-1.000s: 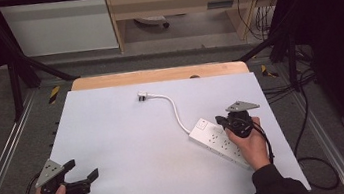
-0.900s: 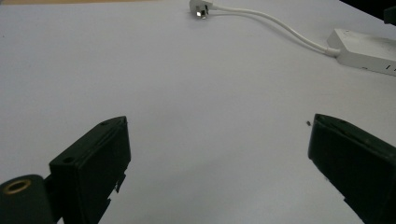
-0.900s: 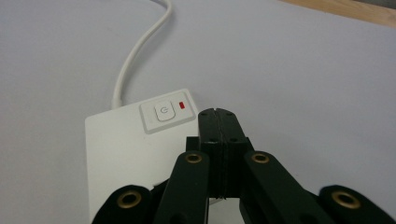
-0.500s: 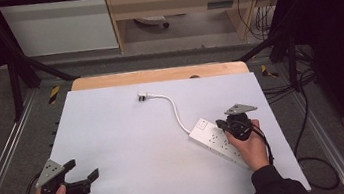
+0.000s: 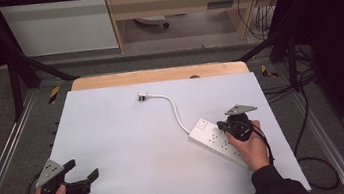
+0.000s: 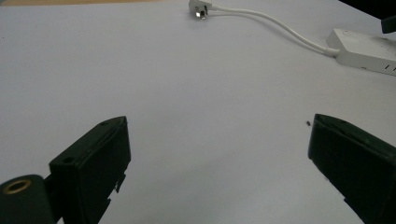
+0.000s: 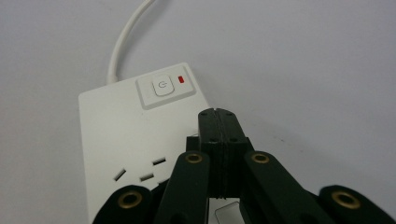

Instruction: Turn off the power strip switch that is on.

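While the right gripper (image 5: pixel 225 126) is hovering over the white power strip (image 5: pixel 214 141), its two black jaws are pressed flat together with nothing between them, as the right gripper view is showing (image 7: pixel 217 117). The strip is lying on the pale table (image 5: pixel 129 133), and every place here is being given relative to that strip. Its long axis is running diagonally, from the switch end, which is farther from the person, down toward the person's right hand (image 5: pixel 247 143), which is resting over the nearer end. The closed jaw tips are sitting above the strip's top face, just short of the power button (image 7: pixel 162 86); the button is lying straight ahead of the tips along the strip's length, with a small red indicator (image 7: pixel 181 80) just beside it. Judging from this, a press on the button is looking like the coming move, and it is calling for a short push forward and down. From the switch end, the white cord (image 5: pixel 175 109) is curving away to its plug (image 5: pixel 142 97), which is lying well apart from the strip. The left gripper (image 5: pixel 84 177) is being held far from the strip, near the table's front edge, jaws spread wide and empty, so the right hand is plainly the nearer one.
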{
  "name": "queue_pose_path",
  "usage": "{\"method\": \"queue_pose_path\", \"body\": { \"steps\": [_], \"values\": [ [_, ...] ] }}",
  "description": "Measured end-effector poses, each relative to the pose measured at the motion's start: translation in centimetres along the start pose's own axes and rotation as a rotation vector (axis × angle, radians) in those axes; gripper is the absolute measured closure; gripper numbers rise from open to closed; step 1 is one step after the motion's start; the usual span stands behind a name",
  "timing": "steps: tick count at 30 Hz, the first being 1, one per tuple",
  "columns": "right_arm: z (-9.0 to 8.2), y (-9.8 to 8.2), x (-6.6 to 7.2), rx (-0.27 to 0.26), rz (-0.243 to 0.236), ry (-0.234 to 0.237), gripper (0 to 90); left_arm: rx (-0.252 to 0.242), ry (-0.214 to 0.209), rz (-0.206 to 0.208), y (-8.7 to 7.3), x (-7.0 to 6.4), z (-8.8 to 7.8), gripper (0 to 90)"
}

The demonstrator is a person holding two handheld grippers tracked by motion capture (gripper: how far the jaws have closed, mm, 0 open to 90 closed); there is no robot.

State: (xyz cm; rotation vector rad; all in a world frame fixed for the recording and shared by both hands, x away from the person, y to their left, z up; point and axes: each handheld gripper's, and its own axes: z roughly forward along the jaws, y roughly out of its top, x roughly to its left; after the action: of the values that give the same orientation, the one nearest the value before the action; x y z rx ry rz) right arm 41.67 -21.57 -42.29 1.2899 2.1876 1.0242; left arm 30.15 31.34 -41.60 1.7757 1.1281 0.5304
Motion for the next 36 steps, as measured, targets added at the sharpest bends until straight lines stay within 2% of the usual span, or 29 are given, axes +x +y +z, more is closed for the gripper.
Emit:
{"method": "queue_pose_path", "body": {
  "steps": [19, 36],
  "values": [
    [-0.41, -0.57, 0.26, 0.029, -0.002, -0.007, 90.0, -0.004, 0.0, 0.001, 0.04, 0.01, -0.07, 5.6],
    [-0.47, -0.96, 0.06, 0.024, 0.007, -0.004, 90.0, -0.004, -0.001, 0.005, 0.06, 0.0, -0.08, 5.6]
  ]
}}
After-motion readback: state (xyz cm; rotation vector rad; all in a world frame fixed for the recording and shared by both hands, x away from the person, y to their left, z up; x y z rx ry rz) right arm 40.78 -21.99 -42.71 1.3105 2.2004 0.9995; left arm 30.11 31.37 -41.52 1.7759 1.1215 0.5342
